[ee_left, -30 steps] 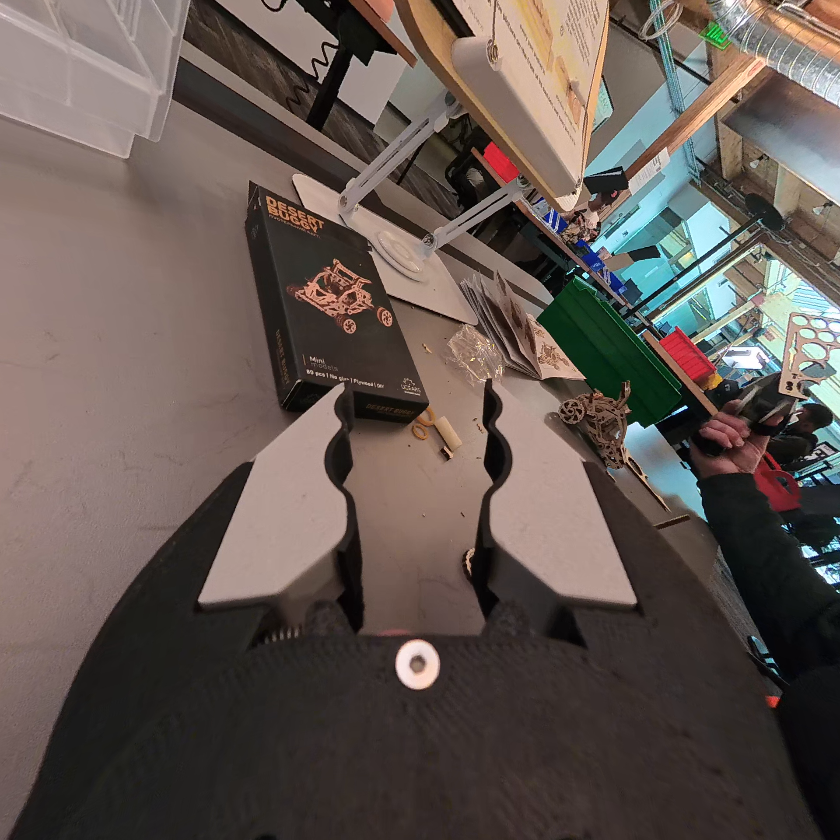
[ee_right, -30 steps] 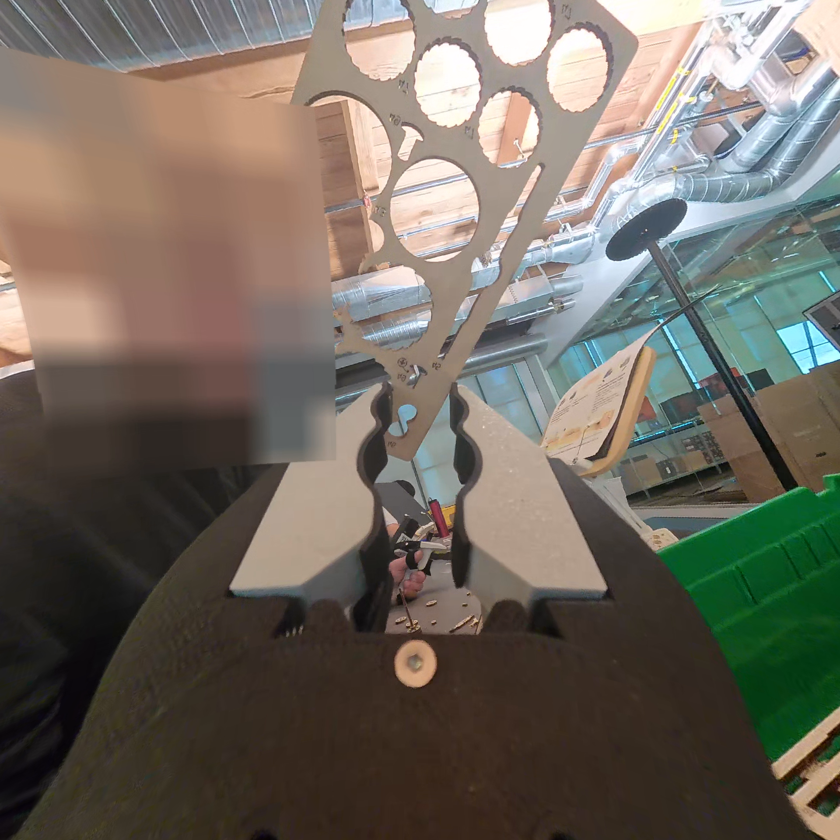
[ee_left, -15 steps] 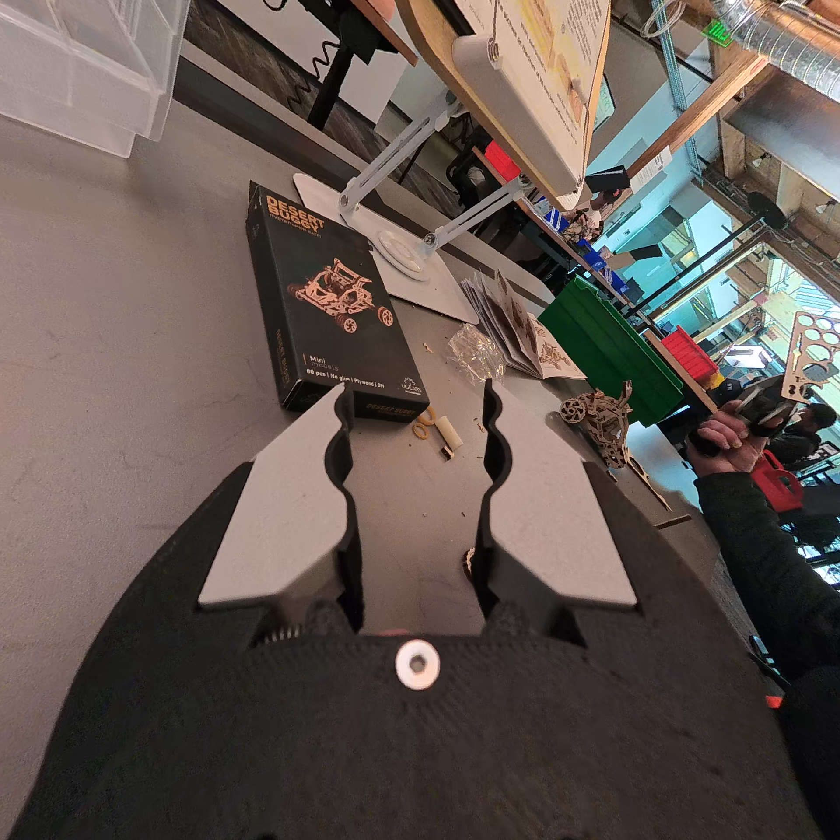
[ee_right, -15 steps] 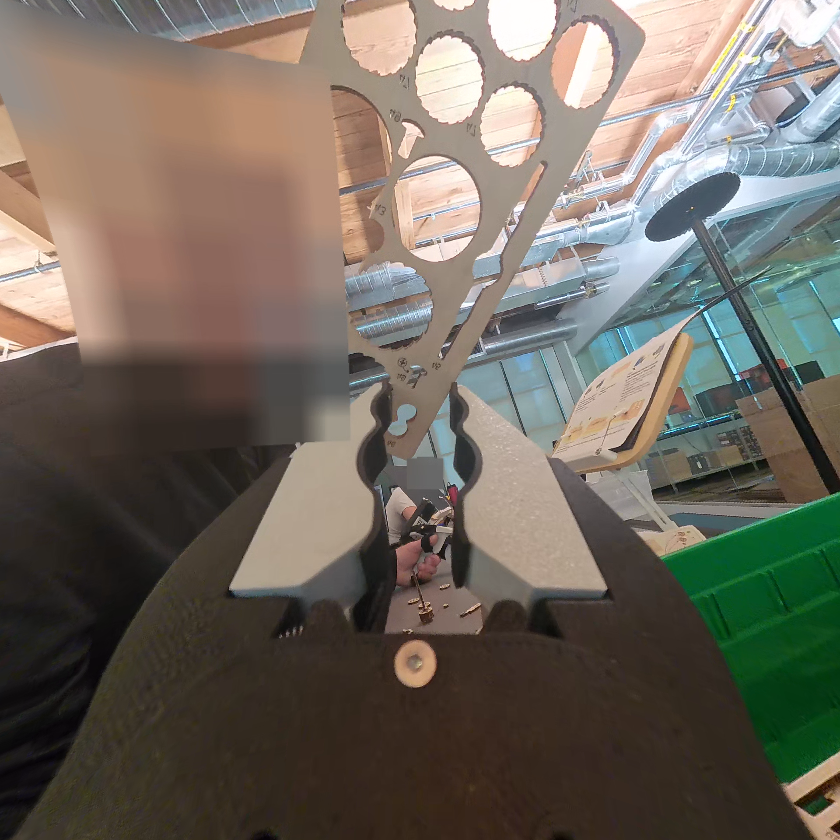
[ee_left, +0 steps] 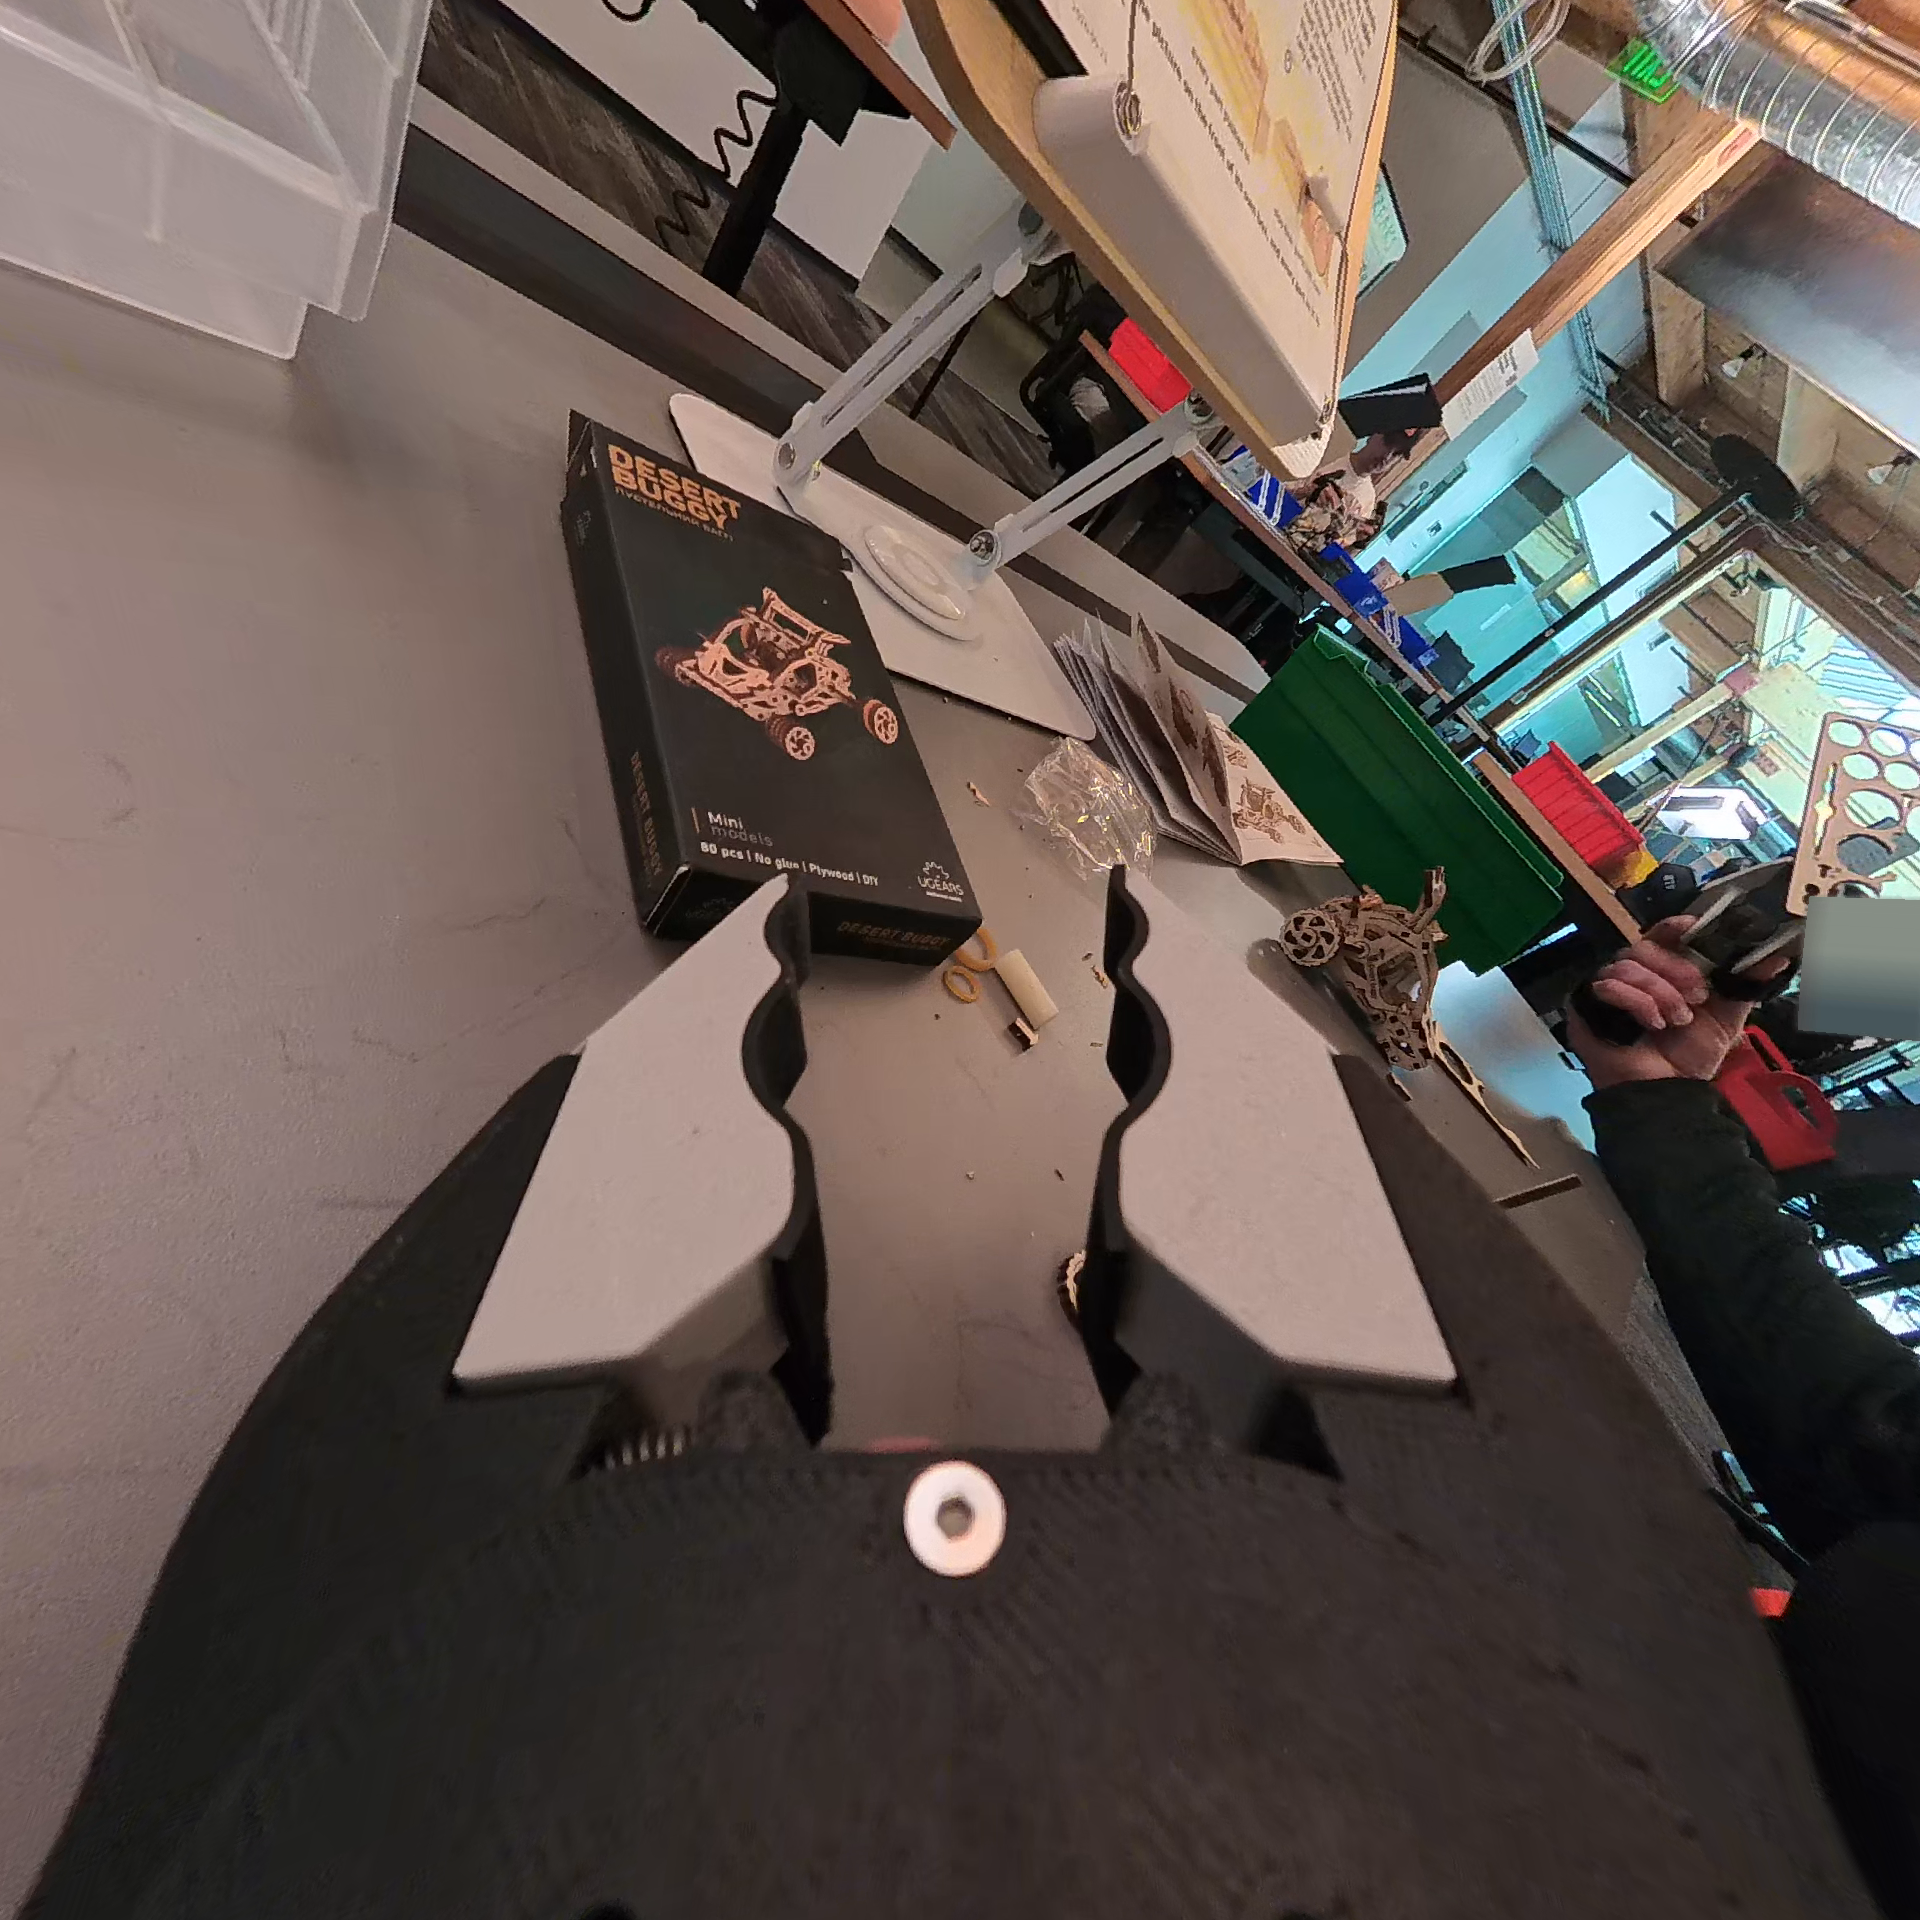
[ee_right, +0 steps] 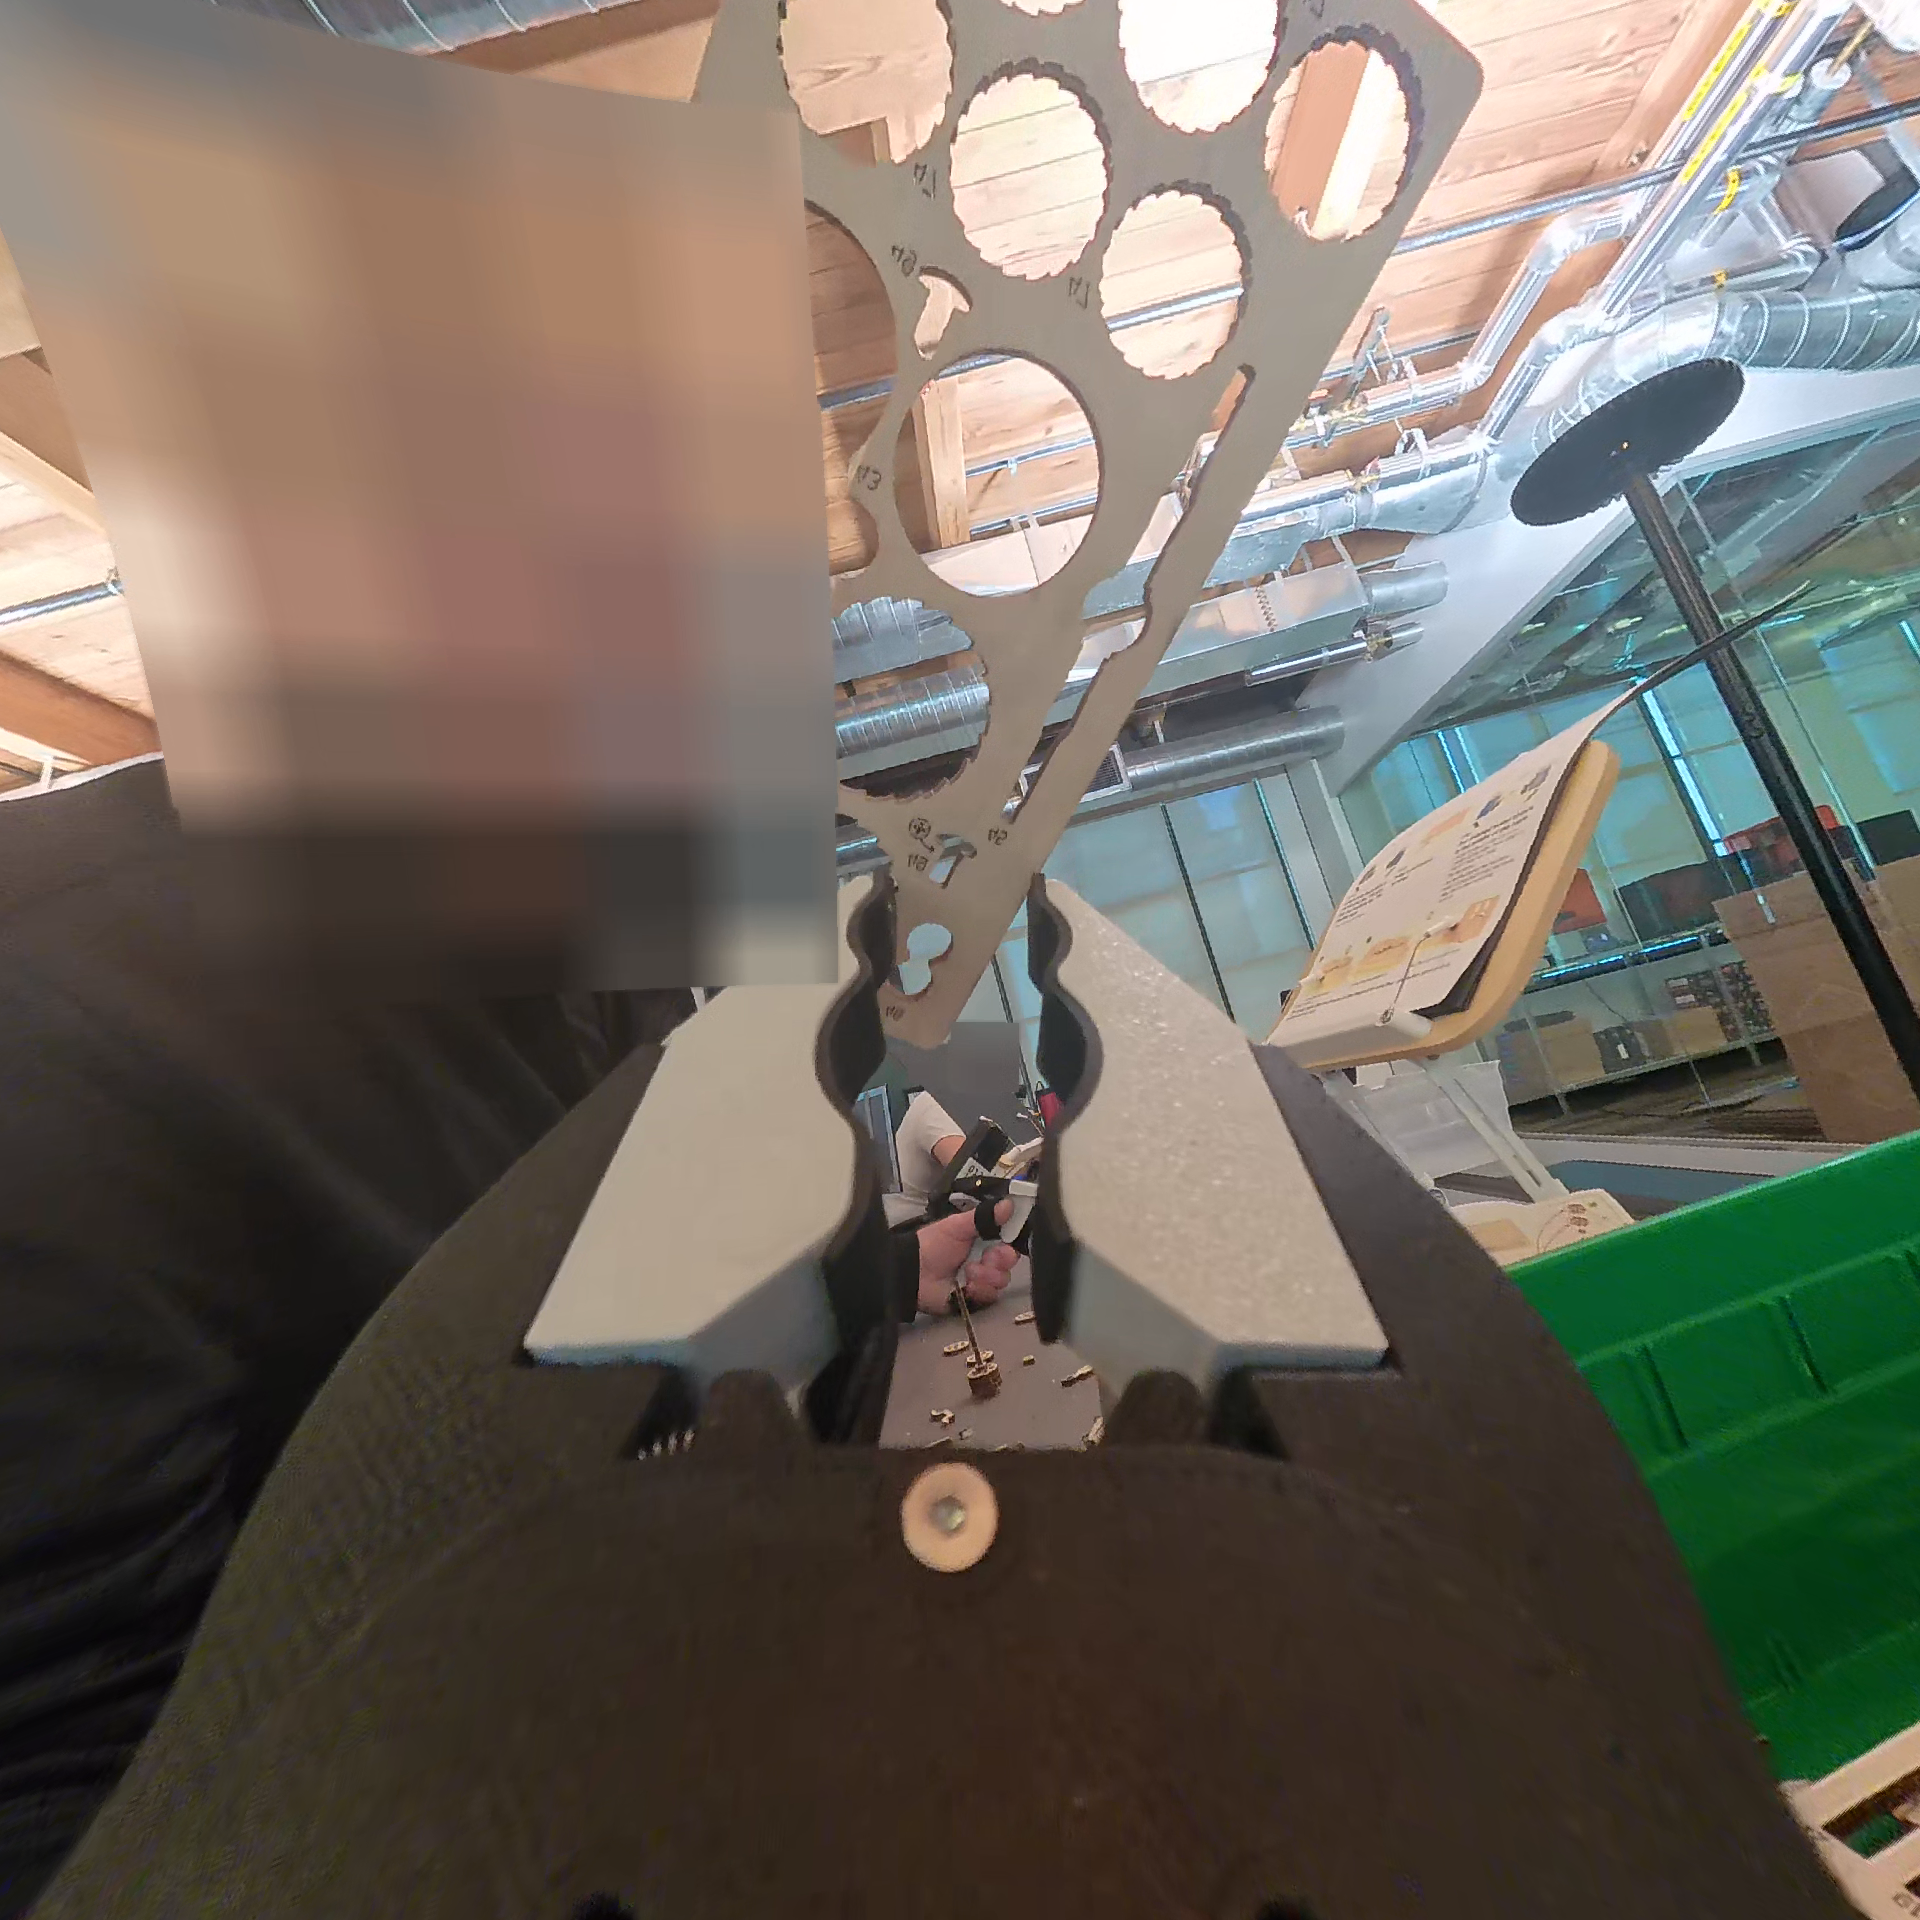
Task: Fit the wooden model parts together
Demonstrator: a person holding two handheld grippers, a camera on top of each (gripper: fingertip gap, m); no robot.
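Right gripper (ee_right: 956, 935) clamps the narrow corner of a thin, flat plywood sheet (ee_right: 1049, 436) riddled with scalloped round cut-outs, raised above the matte grey table (ee_left: 260, 779). Left gripper (ee_left: 951, 935) gapes empty above that table, near the glossy black box (ee_left: 748, 707); the openwork wooden model (ee_left: 1371, 966) stands right of that box.

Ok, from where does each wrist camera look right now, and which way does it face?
Left wrist view: low over the grey table, facing the black model box; open left gripper, sleeve.
Right wrist view: raised, tilted toward the ceiling; right gripper shut on the punched-out wooden parts sheet.
Shared: that sheet, green bin, tilted instruction board.
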